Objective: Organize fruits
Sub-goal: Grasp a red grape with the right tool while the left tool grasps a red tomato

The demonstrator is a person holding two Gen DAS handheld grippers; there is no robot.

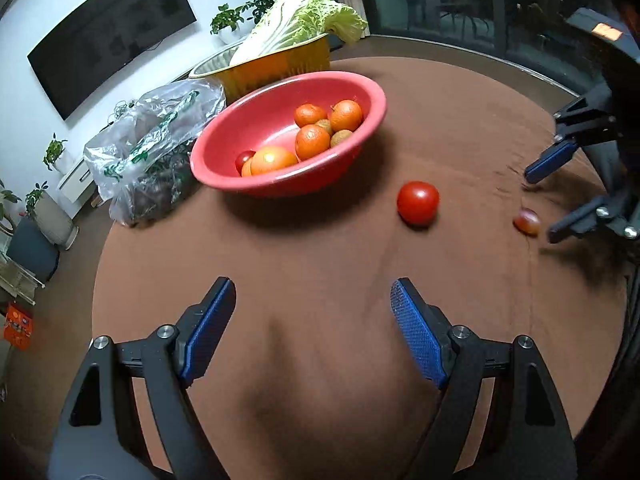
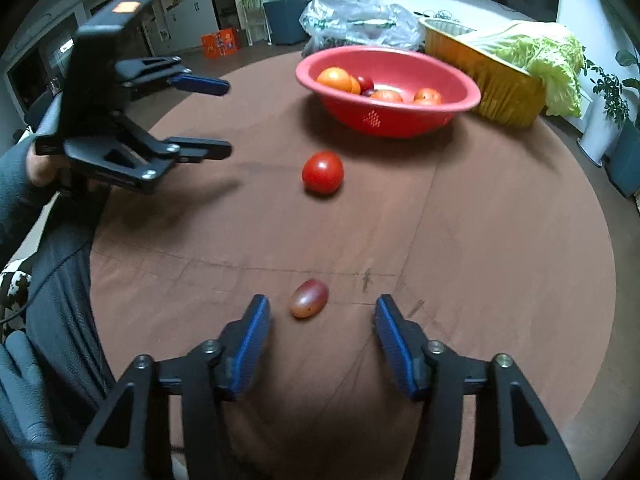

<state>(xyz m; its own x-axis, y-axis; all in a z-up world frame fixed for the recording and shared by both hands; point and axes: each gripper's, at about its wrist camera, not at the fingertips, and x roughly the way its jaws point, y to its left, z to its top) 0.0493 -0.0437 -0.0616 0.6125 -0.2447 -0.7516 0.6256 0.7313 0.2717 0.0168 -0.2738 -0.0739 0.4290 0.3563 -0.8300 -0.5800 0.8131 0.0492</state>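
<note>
While my right gripper (image 2: pixel 322 320) hangs spread over the brown table (image 2: pixel 480 240), the small grape (image 2: pixel 309 298) lies loose just ahead of its fingers. My left gripper (image 1: pixel 312 304) is spread too, holding nothing. The tomato (image 2: pixel 322 172) sits near the red bowl (image 2: pixel 400 120) of oranges (image 1: pixel 310 142).

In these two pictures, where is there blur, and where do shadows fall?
Left wrist view: the small reddish fruit beside the right gripper is smeared; the red bowl casts a dark shadow. Right wrist view: the same fruit looks sharper; a dark shadow lies under the gripper.
</note>
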